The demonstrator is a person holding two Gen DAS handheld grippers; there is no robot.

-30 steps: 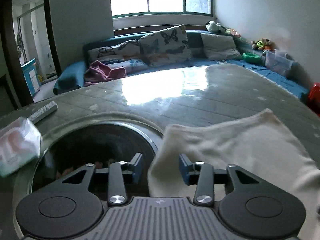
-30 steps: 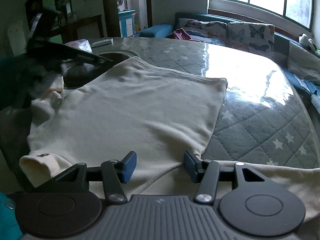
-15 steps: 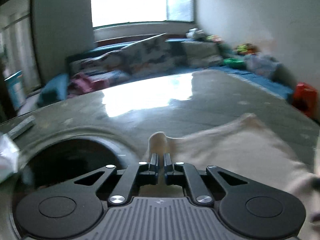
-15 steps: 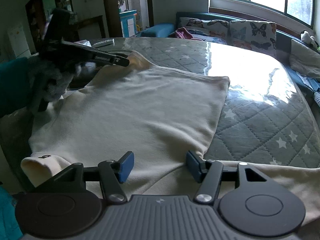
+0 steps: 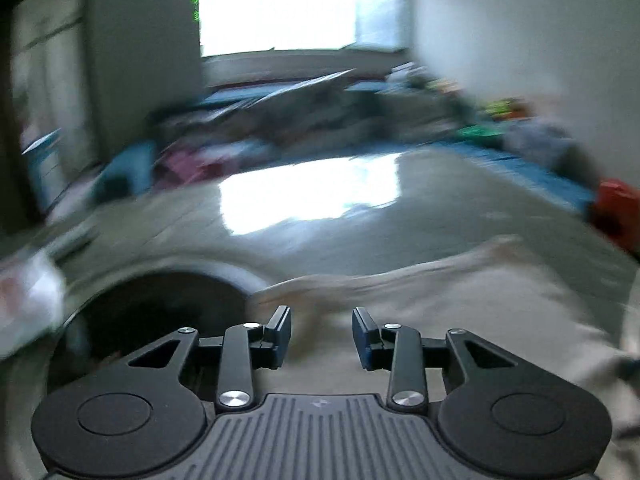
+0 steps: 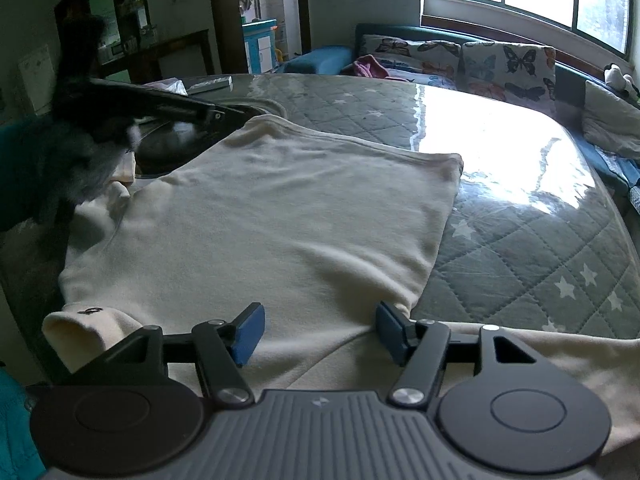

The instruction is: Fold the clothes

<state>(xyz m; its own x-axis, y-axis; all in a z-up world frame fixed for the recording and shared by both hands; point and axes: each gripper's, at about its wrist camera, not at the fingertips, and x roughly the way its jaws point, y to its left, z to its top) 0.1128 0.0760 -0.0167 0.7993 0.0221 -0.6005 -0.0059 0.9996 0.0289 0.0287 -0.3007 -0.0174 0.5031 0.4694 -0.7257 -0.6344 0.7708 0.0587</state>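
Note:
A cream garment (image 6: 280,216) lies spread flat on the quilted grey table cover (image 6: 540,240), one sleeve cuff (image 6: 86,320) hanging at the near left edge. My right gripper (image 6: 318,330) is open and empty, low over the garment's near edge. In the blurred left wrist view my left gripper (image 5: 322,330) is open and empty above the garment's far left corner (image 5: 400,292). The left gripper also shows in the right wrist view (image 6: 208,114), just left of that corner.
A dark round opening (image 5: 160,312) sits in the table under the left gripper. A white packet (image 5: 28,300) and a remote (image 6: 210,85) lie at the far left. A sofa with butterfly cushions (image 6: 508,66) runs along the window wall.
My left gripper pinched the garment's corner half a second ago and has now opened and let it go; the corner lies flat again. The left view is moving fast. The right gripper has stayed put.

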